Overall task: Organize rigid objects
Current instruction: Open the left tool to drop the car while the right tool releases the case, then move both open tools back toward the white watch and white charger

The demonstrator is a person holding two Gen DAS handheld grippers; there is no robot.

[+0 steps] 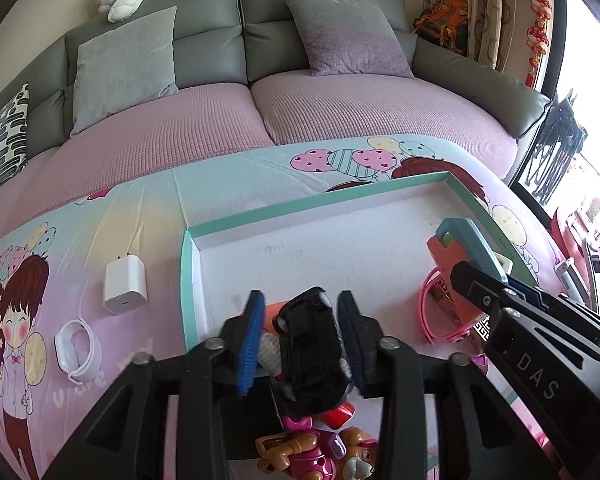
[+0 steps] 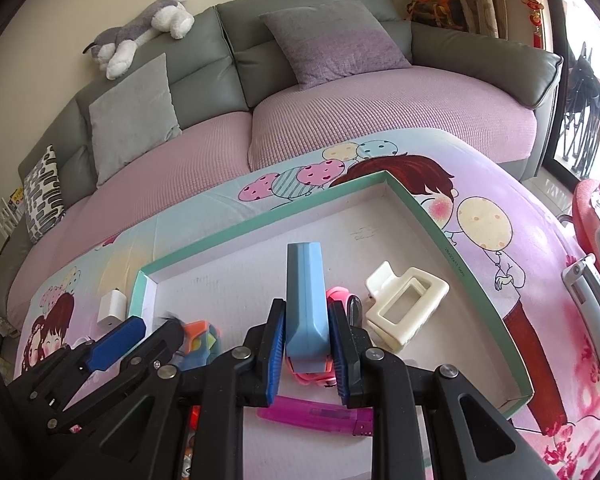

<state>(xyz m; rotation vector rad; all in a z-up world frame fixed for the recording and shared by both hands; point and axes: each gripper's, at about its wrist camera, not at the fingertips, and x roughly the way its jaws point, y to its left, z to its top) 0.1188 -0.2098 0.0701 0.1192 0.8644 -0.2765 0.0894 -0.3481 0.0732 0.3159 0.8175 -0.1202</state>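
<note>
Sorting stands midway as we see it: our left gripper (image 1: 300, 340), jaws parted, flanks a black toy car (image 1: 312, 352) over the tray (image 1: 260, 216), our right gripper (image 2: 306, 344) pinches a blue stapler (image 2: 306, 308), and the charger (image 1: 125, 282), left of the jaws, waits outside.

A table (image 1: 228, 184) is covered by a cartoon-printed cloth (image 1: 148, 216); on it are laid a teal-rimmed tray (image 1: 300, 206), a white charger (image 1: 125, 288) and a white band (image 1: 78, 350).

Letters "DAS" in white on the black arm of the right gripper (image 1: 496, 284). Faint pale letters on the pink cloth (image 1: 100, 384), too bent to read.
</note>
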